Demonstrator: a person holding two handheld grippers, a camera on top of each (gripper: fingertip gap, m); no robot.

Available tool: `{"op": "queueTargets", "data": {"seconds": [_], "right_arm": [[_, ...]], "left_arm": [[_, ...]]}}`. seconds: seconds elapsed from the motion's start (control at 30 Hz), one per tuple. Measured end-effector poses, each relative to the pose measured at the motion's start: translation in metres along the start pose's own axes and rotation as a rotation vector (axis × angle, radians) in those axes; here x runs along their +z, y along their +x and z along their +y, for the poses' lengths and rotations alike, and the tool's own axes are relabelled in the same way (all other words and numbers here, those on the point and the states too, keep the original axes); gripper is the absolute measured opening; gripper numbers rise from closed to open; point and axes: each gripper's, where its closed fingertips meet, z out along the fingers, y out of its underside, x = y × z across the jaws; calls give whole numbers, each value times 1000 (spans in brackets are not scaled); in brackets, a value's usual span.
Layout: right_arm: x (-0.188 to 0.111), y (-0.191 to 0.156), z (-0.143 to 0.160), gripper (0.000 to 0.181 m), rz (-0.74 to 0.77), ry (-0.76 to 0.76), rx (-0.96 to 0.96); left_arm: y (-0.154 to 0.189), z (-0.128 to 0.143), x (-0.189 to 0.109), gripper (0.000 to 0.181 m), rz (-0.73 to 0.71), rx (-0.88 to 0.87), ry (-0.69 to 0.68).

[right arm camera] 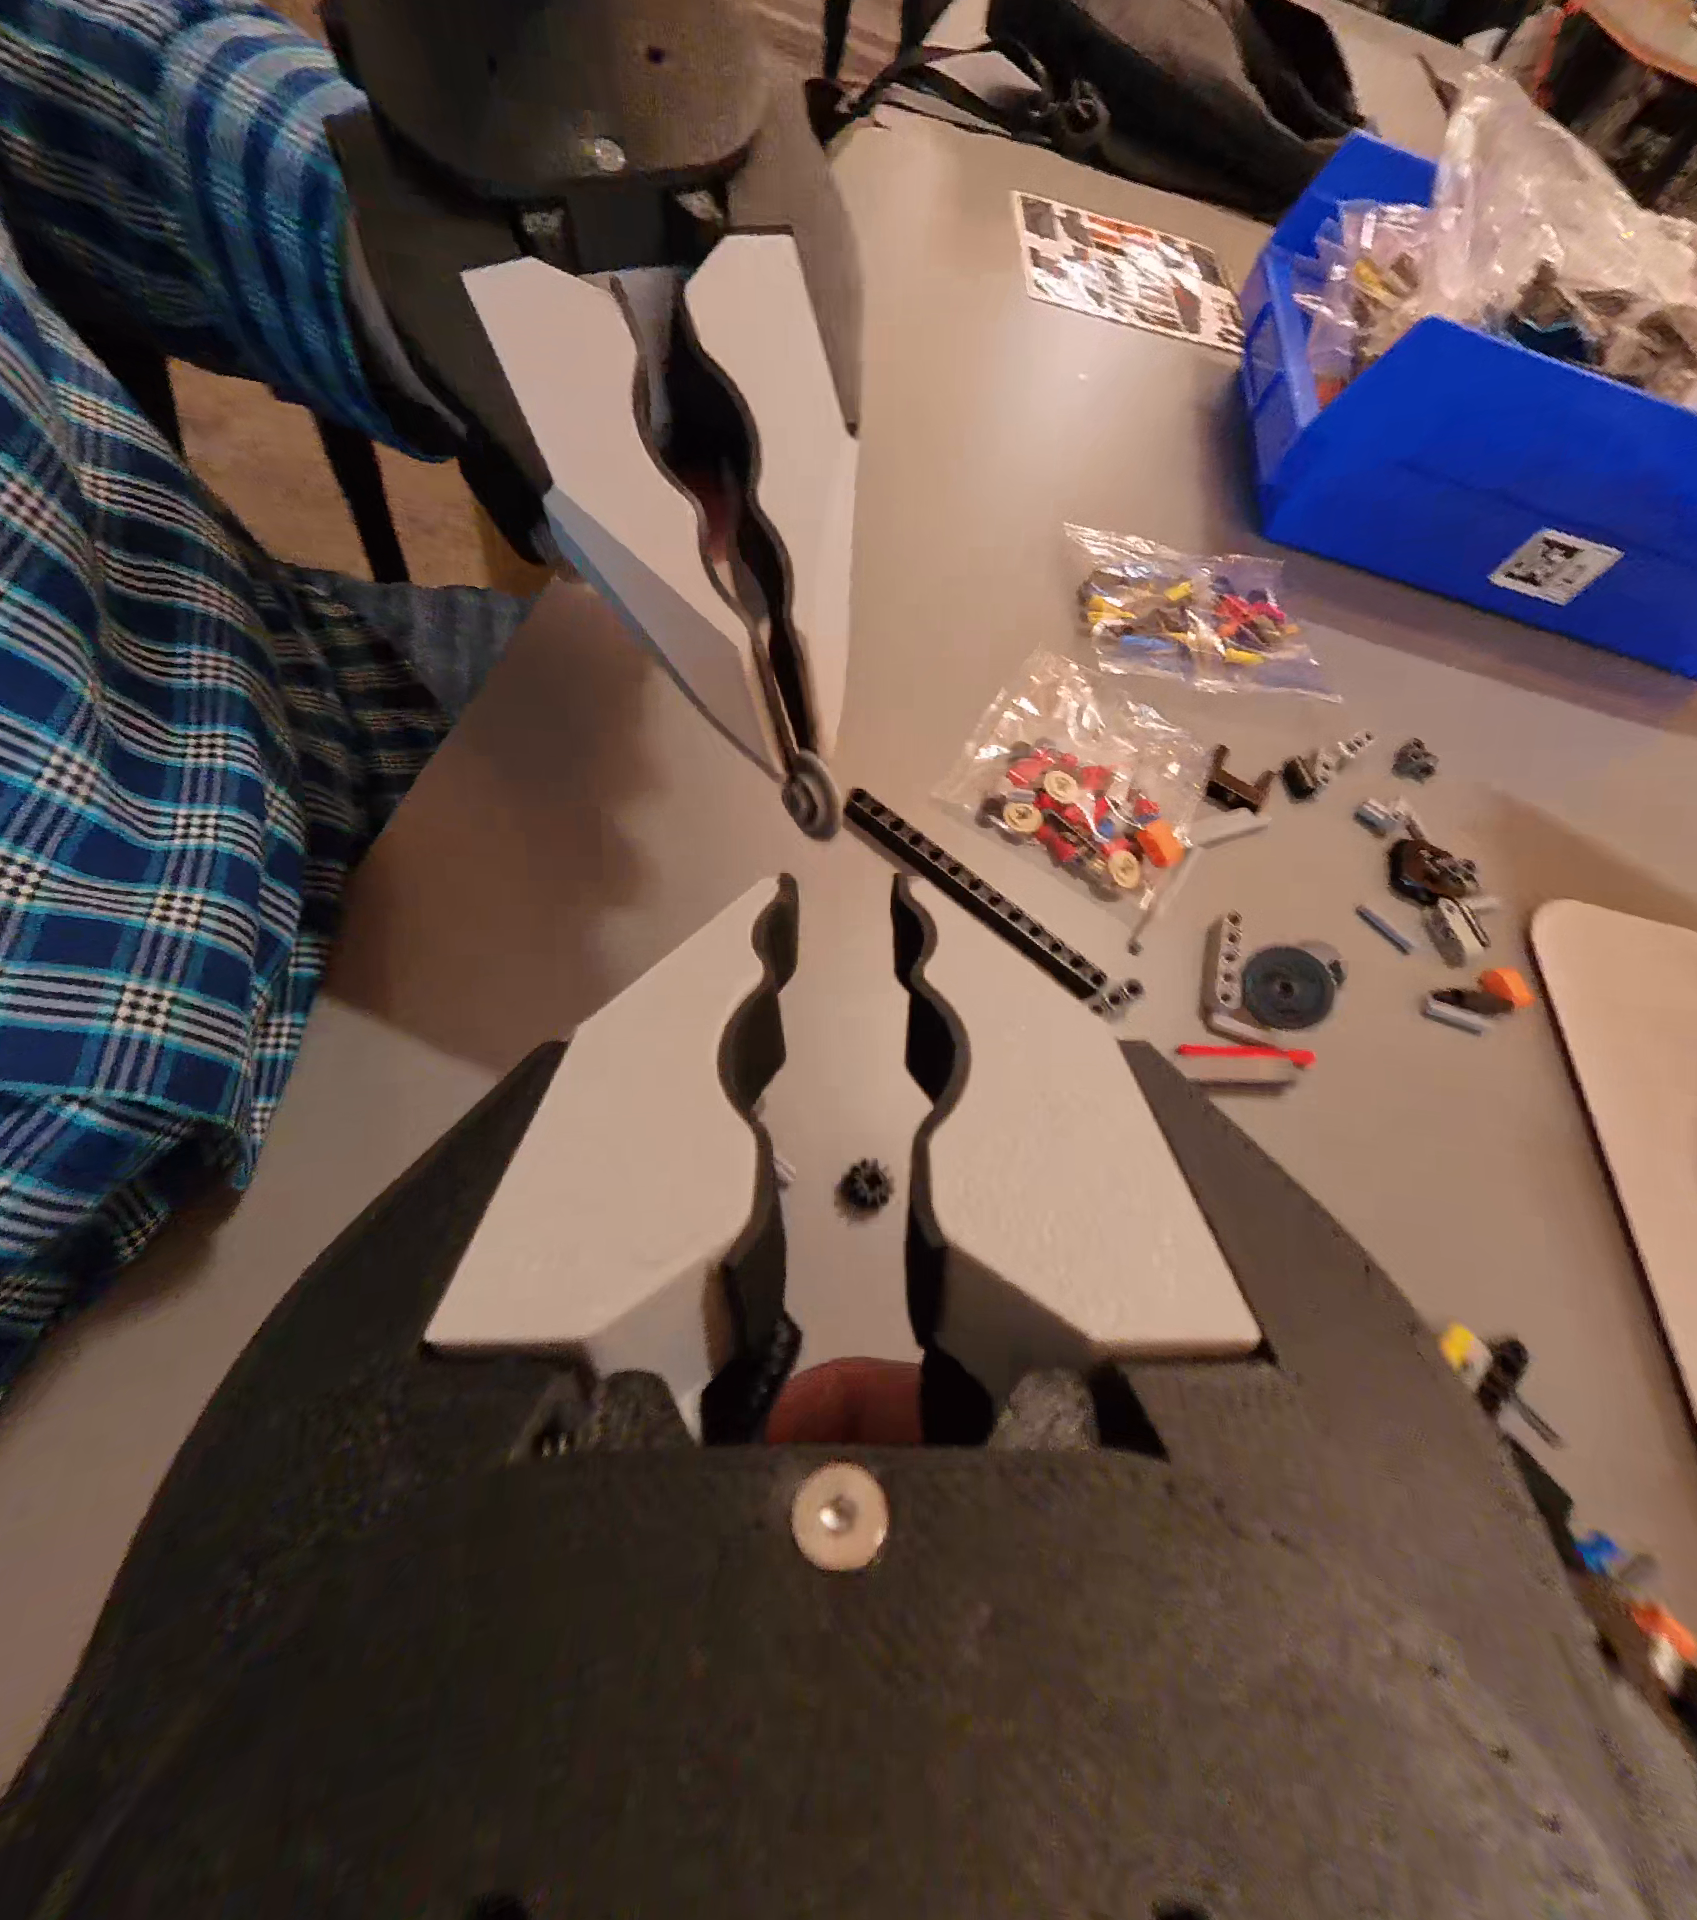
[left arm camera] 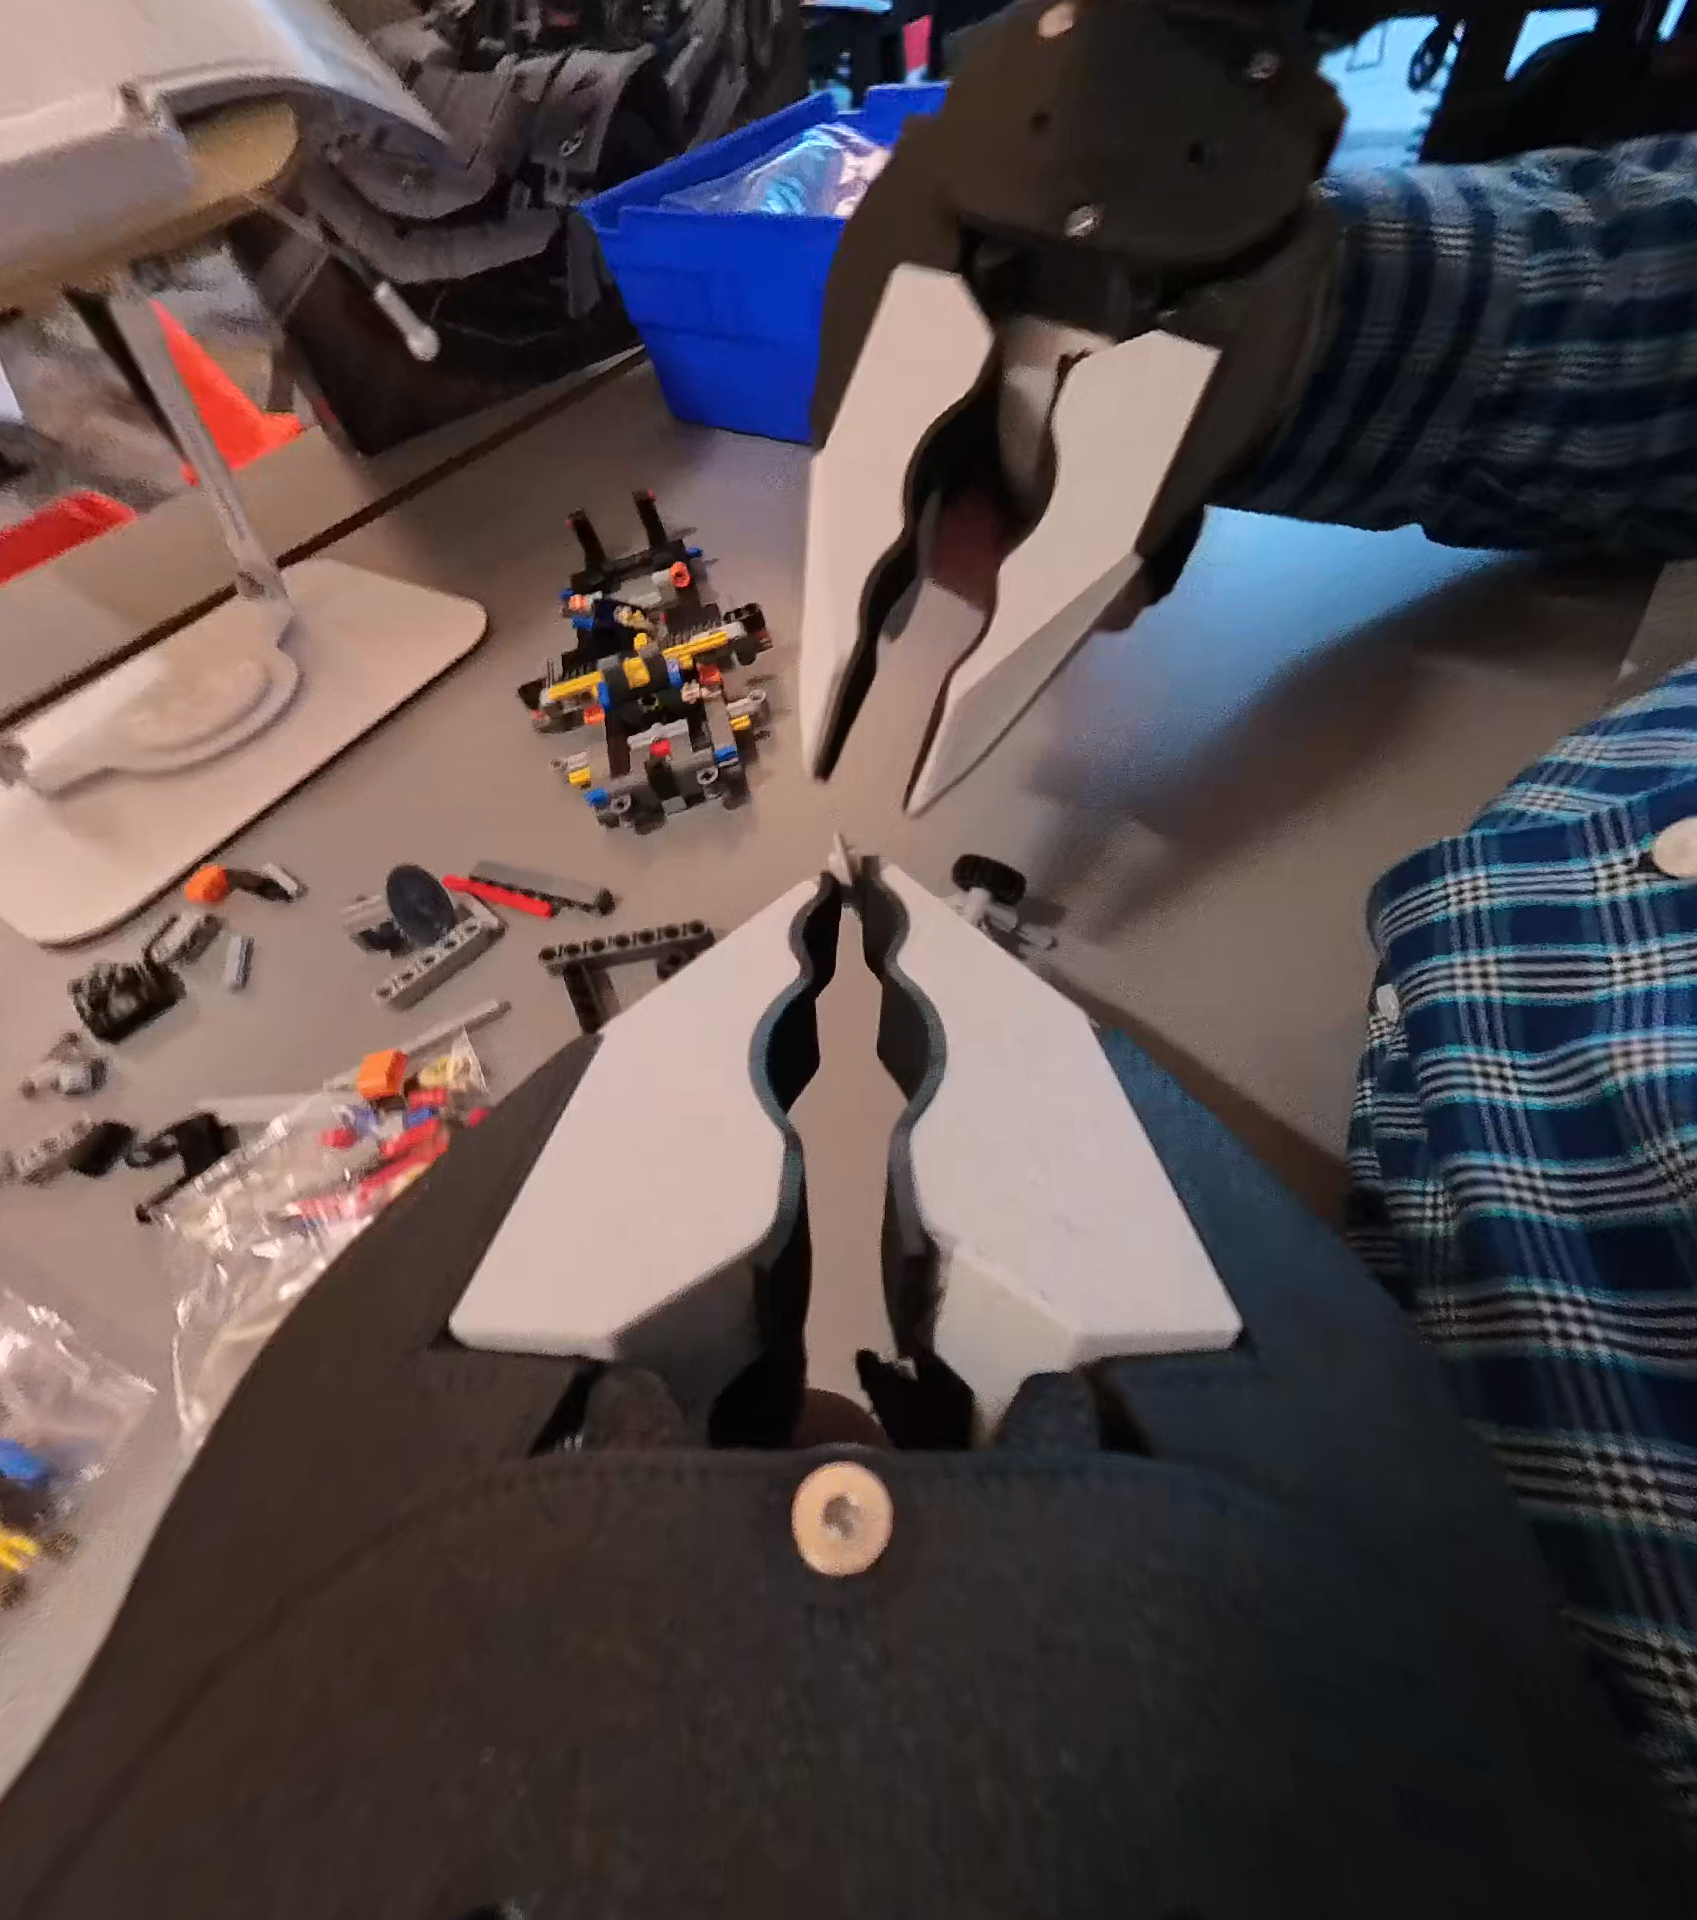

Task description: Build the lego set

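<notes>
My left gripper (left arm camera: 849, 878) is shut on a small dark grey round piece (right arm camera: 811, 800) and holds it above the grey table. It also shows in the right wrist view (right arm camera: 802, 774), pointing down. My right gripper (right arm camera: 844, 883) is open and empty, its tips just short of that piece. In the left wrist view it (left arm camera: 870, 790) hangs tip to tip with the left one. A partly built black, yellow and grey lego model (left arm camera: 652, 675) lies on the table beyond. A small black gear (right arm camera: 863, 1184) lies on the table under the right fingers.
A long black beam (right arm camera: 989, 904), loose parts (left arm camera: 428, 914) and clear bags of pieces (right arm camera: 1083, 790) lie around. A blue bin (right arm camera: 1446, 499) of bags and a sticker sheet (right arm camera: 1124, 265) sit farther off. A white stand base (left arm camera: 200, 727) is nearby. A person's plaid sleeve (left arm camera: 1571, 1143) is close by. The tips of both grippers are at nearly the same place. From the right gripper's tips to the small black gear (right arm camera: 863, 1184) is close to 9 cm.
</notes>
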Motion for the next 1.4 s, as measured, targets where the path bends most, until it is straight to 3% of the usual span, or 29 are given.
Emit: {"op": "queueTargets", "data": {"seconds": [0.13, 0.3, 0.5, 0.7, 0.83, 1.07, 1.23, 1.4], "right_arm": [[-17, -6, 25, 30, 50, -135, 43], [-11, -25, 62, 21, 69, -255, 131], [-2, -26, 69, 28, 73, -217, 267], [5, -24, 69, 18, 58, -183, 326], [1, -13, 56, 18, 107, -92, 332], [-18, 21, 22, 18, 258, 176, 393], [-22, 31, 16, 18, 275, 235, 459], [-34, 36, 1, 18, 271, 392, 489]], "left_arm": [[-5, 20, 0, 1, -42, -127, -65], [1, 45, 6, 1, -51, -286, -150], [3, 52, 8, 0, -68, -367, -170], [0, 56, 11, 0, -87, -411, -174], [-8, 50, 10, 0, -114, -457, -131], [-34, 14, 7, 1, -179, -533, 57], [-45, 2, 7, 0, -172, -621, 140], [-51, -13, 6, 0, -189, -607, 192]]}}
